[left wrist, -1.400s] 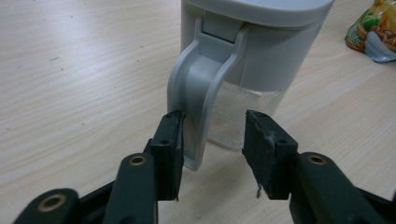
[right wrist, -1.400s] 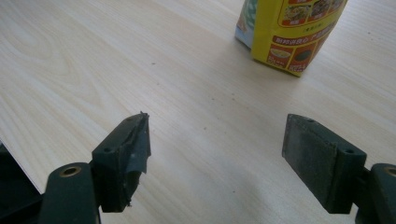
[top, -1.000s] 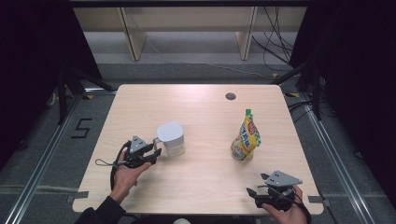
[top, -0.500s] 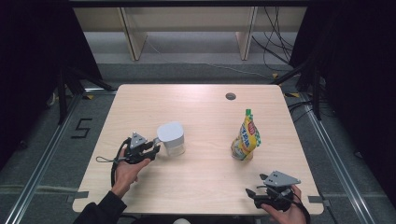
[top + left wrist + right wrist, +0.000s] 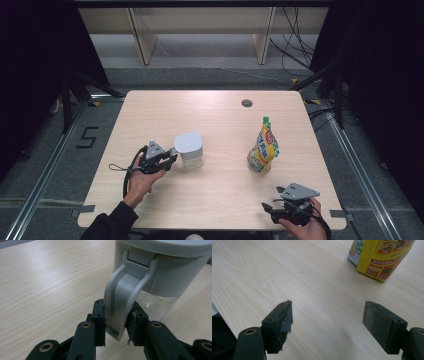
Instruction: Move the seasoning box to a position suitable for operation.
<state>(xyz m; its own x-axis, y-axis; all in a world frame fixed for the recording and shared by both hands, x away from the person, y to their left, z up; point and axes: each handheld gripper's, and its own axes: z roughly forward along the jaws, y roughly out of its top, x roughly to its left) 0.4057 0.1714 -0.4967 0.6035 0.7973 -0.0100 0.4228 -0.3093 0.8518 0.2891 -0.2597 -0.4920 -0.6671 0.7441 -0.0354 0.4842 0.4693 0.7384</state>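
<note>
While left gripper (image 5: pixel 117 326) pinches the jug (image 5: pixel 189 149) handle (image 5: pixel 122 305), right gripper (image 5: pixel 328 325) sits spread and empty.

Jug stands upright w/ lid on, left of the pouch (image 5: pixel 263 151) on the table (image 5: pixel 210 115). Rigid plastic, clear lower wall, contents unclear, so prob. light but smooth; handle looks the best hold, jaws touching both its sides. Pouch is soft, yellow, w/ food pics; print too small to read. Right gripper near the pouch, toward table's near edge.

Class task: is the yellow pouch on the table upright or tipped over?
Upright. The yellow pouch stands on its base on the table, green top uppermost.
</note>
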